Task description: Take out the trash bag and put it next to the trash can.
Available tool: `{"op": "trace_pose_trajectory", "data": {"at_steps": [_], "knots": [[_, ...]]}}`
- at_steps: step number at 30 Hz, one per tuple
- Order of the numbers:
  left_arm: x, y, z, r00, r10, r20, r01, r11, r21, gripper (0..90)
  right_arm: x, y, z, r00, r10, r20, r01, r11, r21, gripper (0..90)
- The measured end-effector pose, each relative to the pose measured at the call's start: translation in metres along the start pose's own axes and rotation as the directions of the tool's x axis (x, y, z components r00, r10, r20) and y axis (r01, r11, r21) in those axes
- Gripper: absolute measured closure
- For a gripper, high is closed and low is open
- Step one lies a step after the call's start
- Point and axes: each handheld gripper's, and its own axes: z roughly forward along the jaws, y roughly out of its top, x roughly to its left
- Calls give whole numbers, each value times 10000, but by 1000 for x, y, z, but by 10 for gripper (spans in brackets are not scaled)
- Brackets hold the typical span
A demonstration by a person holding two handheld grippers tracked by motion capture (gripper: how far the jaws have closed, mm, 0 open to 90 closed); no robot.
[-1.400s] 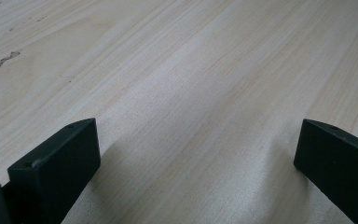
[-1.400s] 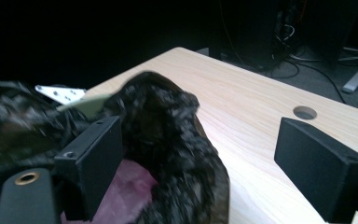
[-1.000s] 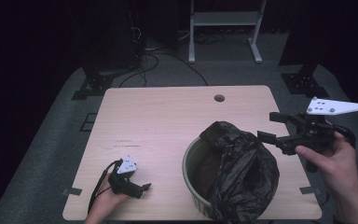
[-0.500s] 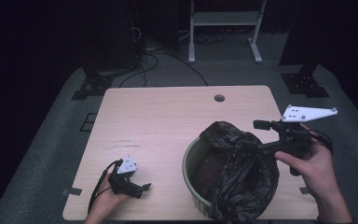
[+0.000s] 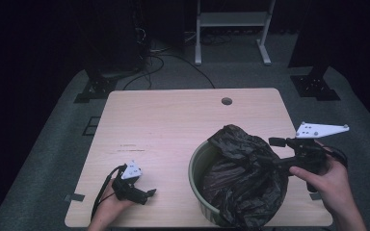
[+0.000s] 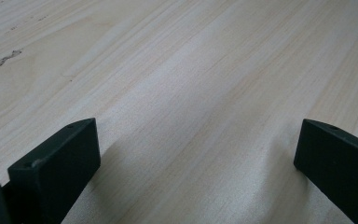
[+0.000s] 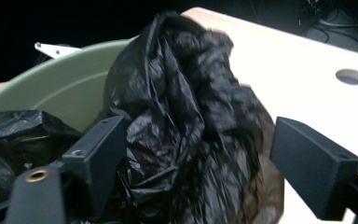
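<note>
Right hand-held gripper (image 5: 272,150) has dropped and slid left since the earlier frame, from off the worktop's right edge to over the crumpled black plastic bin liner (image 5: 243,178); jaws just narrowed a little, still apart, a bunched fold of liner between them, pads not pressing. Liner sits in the round pale-green plastic bin (image 5: 196,169) at the near right of the pale wooden worktop (image 5: 173,125). Left hand-held gripper (image 5: 147,194) unmoved near the front left edge, jaws wide over bare wood. No readable writing anywhere.
</note>
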Motion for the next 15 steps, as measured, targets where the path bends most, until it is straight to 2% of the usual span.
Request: {"op": "trace_pose_trajectory", "data": {"at_steps": [5,7,11,15], "knots": [[0,0,0,10000,-10,-11,10,10000,3,0,-4,-10,3,9999,116,-67,-115,9998,178,268],[0,0,0,10000,-12,-13,12,10000,4,0,-6,-13,4,9999,116,-114,-114,9998,191,339],[0,0,0,10000,-10,-12,10,10000,5,0,-7,-17,5,9998,30,-206,-30,10000,19,480],[0,0,0,10000,-11,-13,11,10000,3,0,-7,-19,4,9997,238,6,-237,9985,-493,630]]}}
